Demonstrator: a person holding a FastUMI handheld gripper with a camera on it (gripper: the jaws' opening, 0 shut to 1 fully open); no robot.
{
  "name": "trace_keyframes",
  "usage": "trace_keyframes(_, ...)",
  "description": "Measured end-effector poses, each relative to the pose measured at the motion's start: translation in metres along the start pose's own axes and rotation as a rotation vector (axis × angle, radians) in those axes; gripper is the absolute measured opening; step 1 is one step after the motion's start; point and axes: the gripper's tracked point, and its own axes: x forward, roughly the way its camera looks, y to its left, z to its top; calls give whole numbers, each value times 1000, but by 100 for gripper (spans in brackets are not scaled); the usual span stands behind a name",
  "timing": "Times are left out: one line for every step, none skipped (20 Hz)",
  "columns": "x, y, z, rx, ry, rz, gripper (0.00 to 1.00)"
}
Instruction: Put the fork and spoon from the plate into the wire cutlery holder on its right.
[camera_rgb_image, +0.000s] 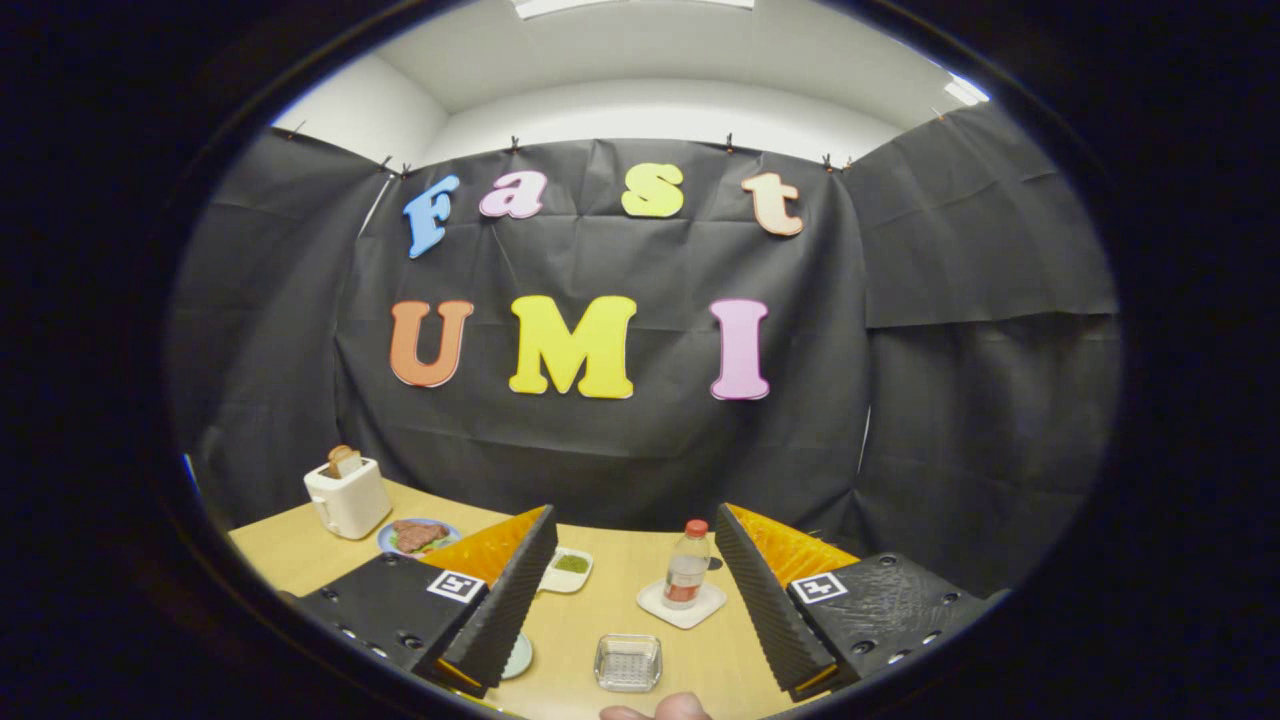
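Observation:
My gripper (635, 540) is open and held above a light wooden table (600, 600), with a wide gap and nothing between its fingers. The rim of a pale round plate (519, 656) peeks out from under the left finger (500, 600); most of it is hidden, so I cannot tell what lies on it. A small square glass dish (628, 662) sits on the table between the fingers, close in.
A clear bottle with a red cap (687, 567) stands on a white coaster (682, 605) near the right finger. Beyond the left finger are a white dish of green stuff (568, 568), a plate of food (418, 536) and a white toaster (347, 495). A person's fingertips (660, 710) show nearest me.

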Motion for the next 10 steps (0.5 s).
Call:
trace_keyframes(1,0,-1,0,1,4,95)
trace_keyframes(2,0,-1,2,1,7,95)
trace_keyframes(3,0,-1,3,1,12,95)
trace_keyframes(4,2,1,2,1,17,95)
trace_keyframes(5,3,0,1,3,23,95)
trace_keyframes(7,5,0,2,4,31,95)
trace_keyframes(7,8,0,3,6,39,95)
trace_keyframes(8,9,-1,6,12,48,95)
trace_keyframes(9,12,-3,7,18,58,95)
trace_keyframes(10,12,-4,11,28,63,95)
